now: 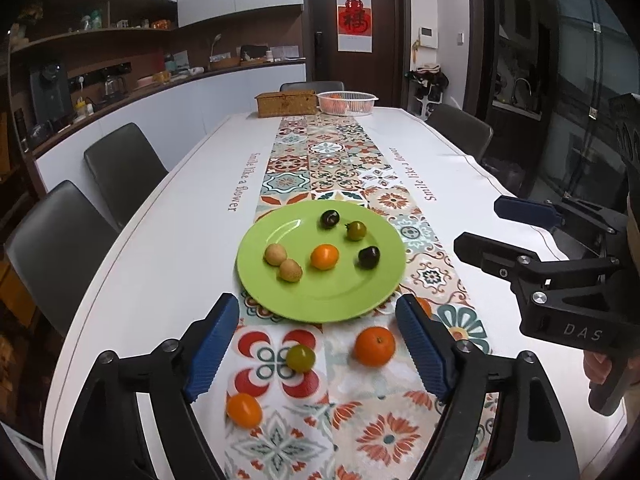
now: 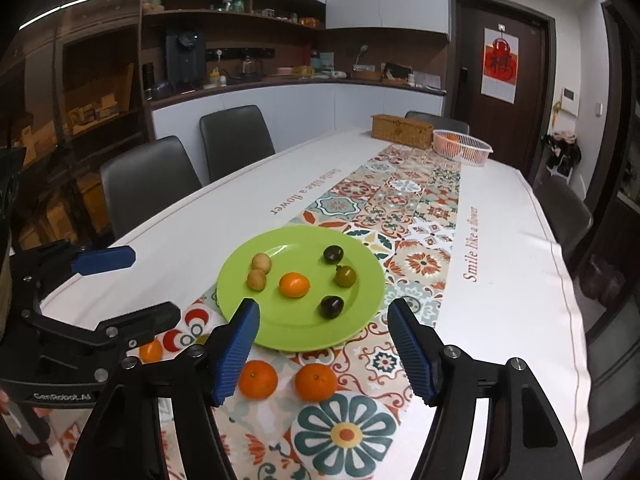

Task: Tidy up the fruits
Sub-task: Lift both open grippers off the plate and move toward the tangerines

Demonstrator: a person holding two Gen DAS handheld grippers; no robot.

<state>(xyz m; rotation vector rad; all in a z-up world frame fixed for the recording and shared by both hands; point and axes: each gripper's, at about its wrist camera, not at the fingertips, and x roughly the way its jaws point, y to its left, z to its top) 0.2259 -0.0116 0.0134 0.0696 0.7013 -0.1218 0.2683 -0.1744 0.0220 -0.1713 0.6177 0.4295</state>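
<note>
— Left wrist view: what have you got in front of you?

— Your left gripper [image 1: 318, 346] hangs wide open and empty over a green tomato [image 1: 300, 358], with a mandarin [image 1: 375, 346] and an orange tomato [image 1: 244, 410] loose on the table runner [image 1: 344, 168]. Your right gripper [image 2: 323, 350] is also spread, holding nothing.

— Which step is this?

— Likely picking a loose fruit. Lower around one and close gently.

— Containers?

— The green plate [image 1: 340, 300] holds six small fruits; the far white basket [image 1: 347, 103] shows something orange.
</note>
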